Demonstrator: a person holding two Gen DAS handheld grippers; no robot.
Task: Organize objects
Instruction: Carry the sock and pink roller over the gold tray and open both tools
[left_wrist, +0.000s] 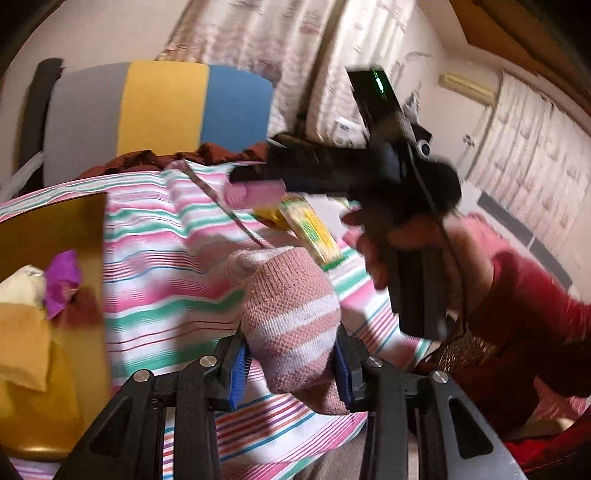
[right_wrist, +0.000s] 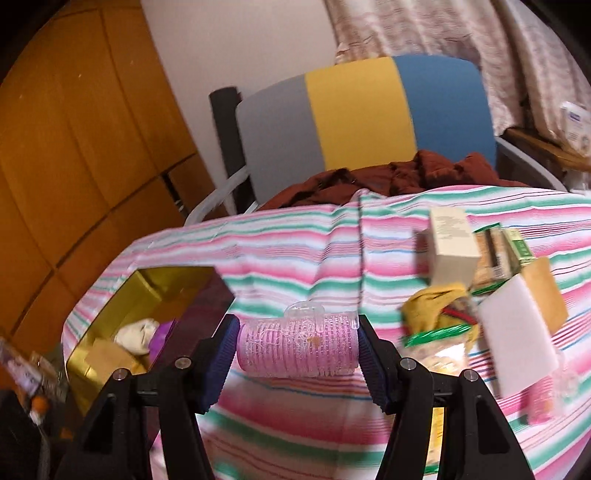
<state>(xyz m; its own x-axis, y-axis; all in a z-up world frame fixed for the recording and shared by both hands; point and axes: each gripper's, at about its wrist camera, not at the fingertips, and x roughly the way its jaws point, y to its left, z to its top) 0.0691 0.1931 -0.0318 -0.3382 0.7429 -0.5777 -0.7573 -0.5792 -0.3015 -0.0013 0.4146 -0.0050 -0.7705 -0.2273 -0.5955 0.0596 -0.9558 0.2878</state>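
- Gold box (right_wrist: 110, 332) at bench's left edge, open, already holding soft scraps.
- Left hand-held gripper (left_wrist: 291, 365) clamped on striped sock (left_wrist: 291, 325), lifted above striped cloth (left_wrist: 166, 258); soft, light, floppy, best pinched mid-body.
- Right hand-held gripper (right_wrist: 297, 350) clamped endwise on pink hair roller (right_wrist: 297, 349); light, hollow, probably crushable.
- Carton text at right too blurred to read.
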